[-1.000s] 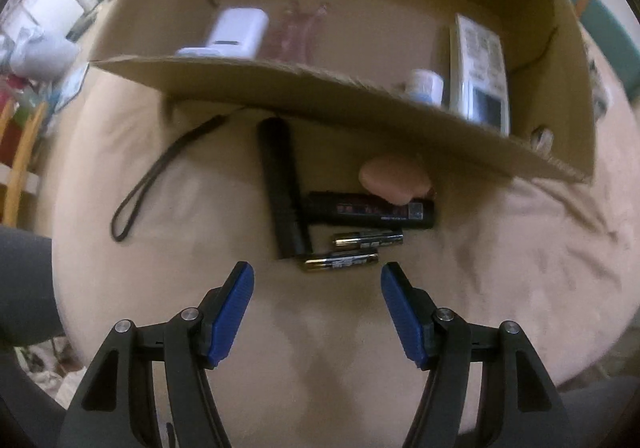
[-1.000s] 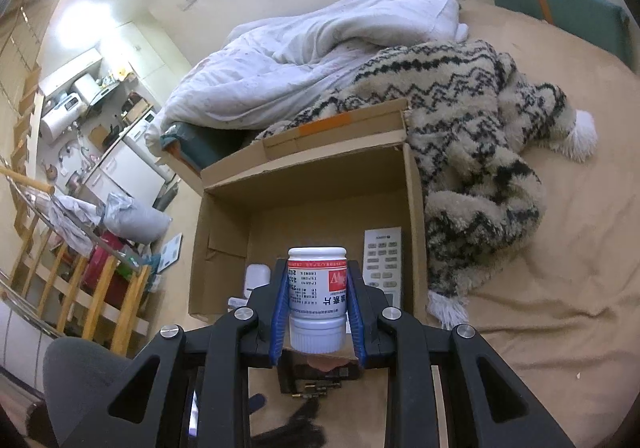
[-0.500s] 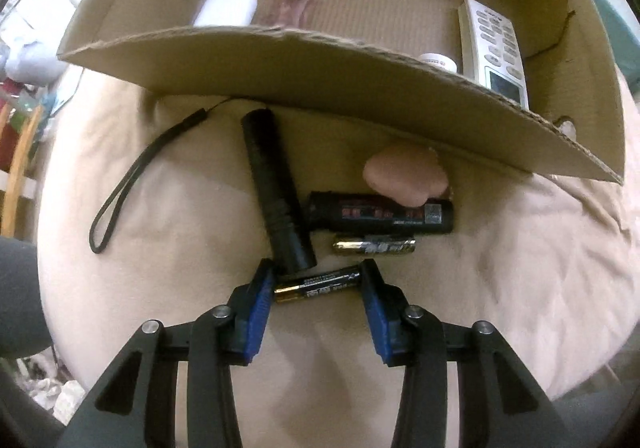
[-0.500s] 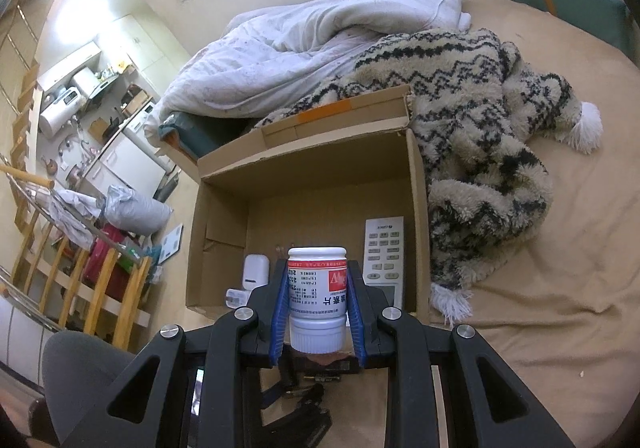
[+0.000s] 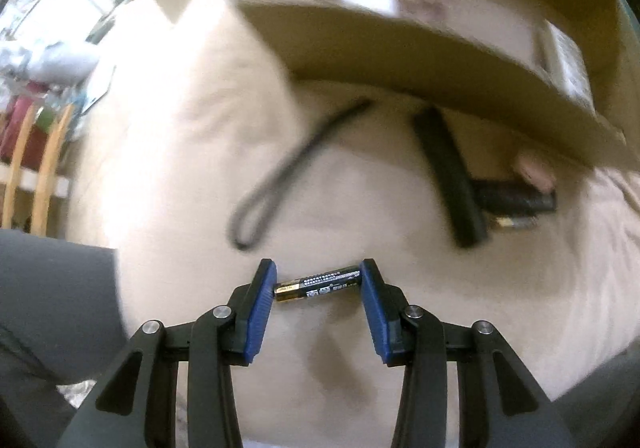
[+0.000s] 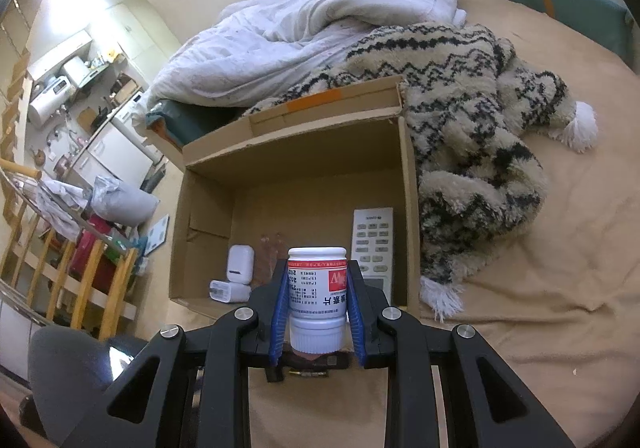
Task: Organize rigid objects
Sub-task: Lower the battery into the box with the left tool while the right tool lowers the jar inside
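Note:
My left gripper (image 5: 318, 282) is shut on a black and gold battery (image 5: 318, 283), held end to end above the beige bed. Beyond it lie a black flashlight (image 5: 450, 176) with a wrist strap (image 5: 280, 176), a dark cylinder (image 5: 514, 197), a second battery (image 5: 514, 223) and a pink object (image 5: 534, 170), all in front of the cardboard box (image 5: 400, 48). My right gripper (image 6: 318, 288) is shut on a white pill bottle (image 6: 317, 298) with a red label, held upside down above the box's near wall. The box (image 6: 404, 184) holds a remote (image 6: 372, 244) and white chargers (image 6: 239, 268).
A patterned fleece blanket (image 6: 472, 120) lies right of the box and a white duvet (image 6: 304, 32) behind it. A wooden rail (image 6: 80, 276) and room clutter are on the left. A grey-clad knee (image 5: 48, 300) is at lower left.
My left gripper closed on the nearest battery, lifted it and swung left, away from the flashlight. My right gripper keeps hold of the bottle and has moved nearer above the box.

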A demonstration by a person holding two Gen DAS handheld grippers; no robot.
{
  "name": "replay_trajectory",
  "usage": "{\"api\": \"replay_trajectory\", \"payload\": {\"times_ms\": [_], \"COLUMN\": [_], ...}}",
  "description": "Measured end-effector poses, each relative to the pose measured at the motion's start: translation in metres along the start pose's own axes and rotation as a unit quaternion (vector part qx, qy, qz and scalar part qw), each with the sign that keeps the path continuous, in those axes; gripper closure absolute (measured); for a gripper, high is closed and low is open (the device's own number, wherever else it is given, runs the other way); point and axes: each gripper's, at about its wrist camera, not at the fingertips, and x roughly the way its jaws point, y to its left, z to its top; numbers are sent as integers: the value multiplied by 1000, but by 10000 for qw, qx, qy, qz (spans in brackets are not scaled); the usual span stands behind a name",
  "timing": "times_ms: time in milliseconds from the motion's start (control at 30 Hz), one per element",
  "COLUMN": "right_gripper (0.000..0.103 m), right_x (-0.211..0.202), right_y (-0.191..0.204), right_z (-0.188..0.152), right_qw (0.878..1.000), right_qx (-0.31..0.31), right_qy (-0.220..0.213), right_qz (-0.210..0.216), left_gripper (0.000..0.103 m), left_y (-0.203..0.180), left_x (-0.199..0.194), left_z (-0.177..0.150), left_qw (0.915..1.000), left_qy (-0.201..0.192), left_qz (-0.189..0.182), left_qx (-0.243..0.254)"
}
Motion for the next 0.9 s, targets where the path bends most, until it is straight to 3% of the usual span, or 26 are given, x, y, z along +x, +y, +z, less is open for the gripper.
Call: {"api": "replay_trajectory", "payload": {"times_ms": [300,433,533,667,900], "right_gripper": [75,75,75,75,75], "right_x": [-21,-23,-25,-18,13], "right_y": [21,23,24,28,28], "right_z": [-2,-2,1,12,32], "right_qw": [9992,9991,9987,9980,9982], "right_qx": [-286,-294,-321,-428,-438], "right_qy": [-155,-108,-129,-182,-71], "right_qz": [-224,-298,-367,-435,-409], "left_gripper": [64,64,64,64,64], "left_y": [48,30,18,10,-20], "left_x": [-77,-117,-141,-165,-159], "left_z": [37,72,69,96,127], "left_qw": [9956,9900,9845,9790,9748], "left_qy": [-915,-1390,-1741,-2018,-2186], "left_qz": [-181,-211,-190,-270,-257], "left_qx": [30,94,106,102,351]}}
